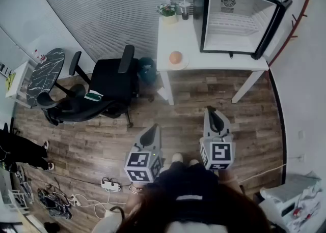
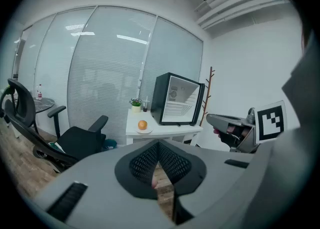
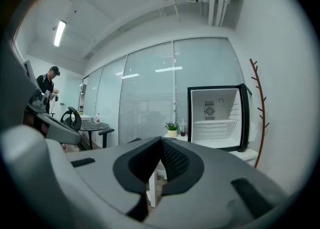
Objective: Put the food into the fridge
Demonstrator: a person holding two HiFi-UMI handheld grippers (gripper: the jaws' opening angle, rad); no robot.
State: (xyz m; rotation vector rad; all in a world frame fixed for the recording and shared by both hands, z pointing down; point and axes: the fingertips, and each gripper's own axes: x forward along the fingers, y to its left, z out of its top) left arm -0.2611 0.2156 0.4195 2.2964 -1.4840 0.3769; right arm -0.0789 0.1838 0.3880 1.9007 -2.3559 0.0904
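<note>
- Jaws of the left gripper (image 1: 151, 131) and the right gripper (image 1: 213, 116) are closed on nothing.
- The round orange fruit (image 1: 175, 57) lies well ahead on a pale plate (image 1: 184, 63) on the white bench (image 1: 214, 62). It sits between both grippers' lines, and neither is clearly nearer.
- The black, open-doored fridge (image 1: 239, 23) stands to the fruit's right.
</note>
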